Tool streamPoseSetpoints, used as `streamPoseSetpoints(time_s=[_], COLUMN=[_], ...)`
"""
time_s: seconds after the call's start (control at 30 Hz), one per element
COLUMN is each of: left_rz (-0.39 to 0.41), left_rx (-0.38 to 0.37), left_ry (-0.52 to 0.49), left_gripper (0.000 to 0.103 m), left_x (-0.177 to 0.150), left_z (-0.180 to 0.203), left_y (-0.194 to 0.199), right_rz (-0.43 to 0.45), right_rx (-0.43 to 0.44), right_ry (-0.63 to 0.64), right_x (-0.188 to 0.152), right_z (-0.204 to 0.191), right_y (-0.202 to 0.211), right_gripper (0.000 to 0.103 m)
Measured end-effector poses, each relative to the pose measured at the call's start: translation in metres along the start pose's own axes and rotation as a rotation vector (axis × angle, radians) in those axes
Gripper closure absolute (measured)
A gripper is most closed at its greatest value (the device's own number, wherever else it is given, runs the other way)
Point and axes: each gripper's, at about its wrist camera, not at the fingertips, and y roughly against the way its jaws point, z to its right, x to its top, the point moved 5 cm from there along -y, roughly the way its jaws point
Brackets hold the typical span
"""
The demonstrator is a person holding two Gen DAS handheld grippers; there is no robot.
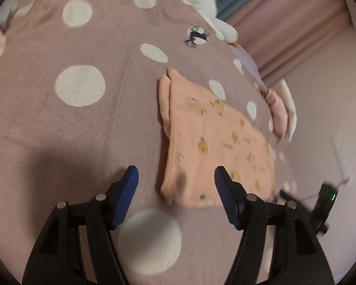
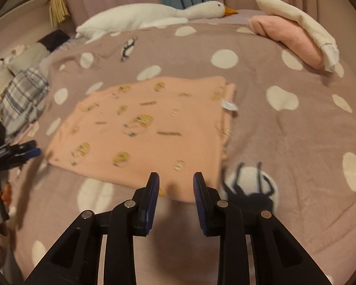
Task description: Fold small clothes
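On the bed, over a mauve blanket [image 2: 284, 142] with pale dots, a peach garment [image 2: 144, 128] printed with small yellow figures lies flat, already doubled over itself: a second layer and a white tag show along its right edge in the right wrist view.

Going from left to right there: a plaid cloth [image 2: 23, 95] is heaped at the far left, and just in front of it the left gripper [image 2: 28, 153] reaches in toward the garment's left near corner. Its fingers stand well apart with nothing between them, which the left wrist view confirms, where the left gripper [image 1: 176, 178] hovers over that corner. Next comes the garment itself, in the middle of the blanket. The right gripper [image 2: 176, 182] sits at its near edge, fingers narrowly parted, and no cloth looks pinched between them, though blur leaves this unsure. A goose toy [image 2: 154, 14] lies at the back, and a pink and cream pile [image 2: 296, 38] rests at the far right.

By my judgement one fold is finished and both grippers are being placed for the next. That calls for each pair of fingers to close on the near edge, through both layers, and carry it evenly over to the far edge.
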Motion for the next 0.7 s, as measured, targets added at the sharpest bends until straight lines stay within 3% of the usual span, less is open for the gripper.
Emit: streamPoseSetpoints(time_s=[0.13,0.3,0.6,0.67,0.7], left_rz=[-0.036,-0.080,-0.136,-0.142,-0.153], left_rx=[-0.104,-0.154,-0.150,-0.113,-0.082], left_ry=[0.122,0.154,0.135,0.108,0.090], left_gripper=[0.037,0.037,0.039,0.052,0.068], left_x=[0.015,0.024,0.041,0.041,0.041], left_z=[-0.002,0.006,0.025,0.027,0.026], left_y=[-0.024,-0.045,-0.081,-0.084,-0.087], right_rz=[0.002,-0.001,-0.044,-0.058,-0.063], right_rx=[0.060,0.125,0.179,0.175,0.175], right_ry=[-0.013,-0.023,-0.050,-0.063,-0.065], right_x=[0.007,0.017,0.061,0.075,0.081], right_z=[-0.016,-0.036,-0.064,-0.069,-0.072], right_y=[-0.010,-0.026,-0.084,-0.100,-0.107], right_gripper=[0.074,0.074,0.074,0.074,0.074])
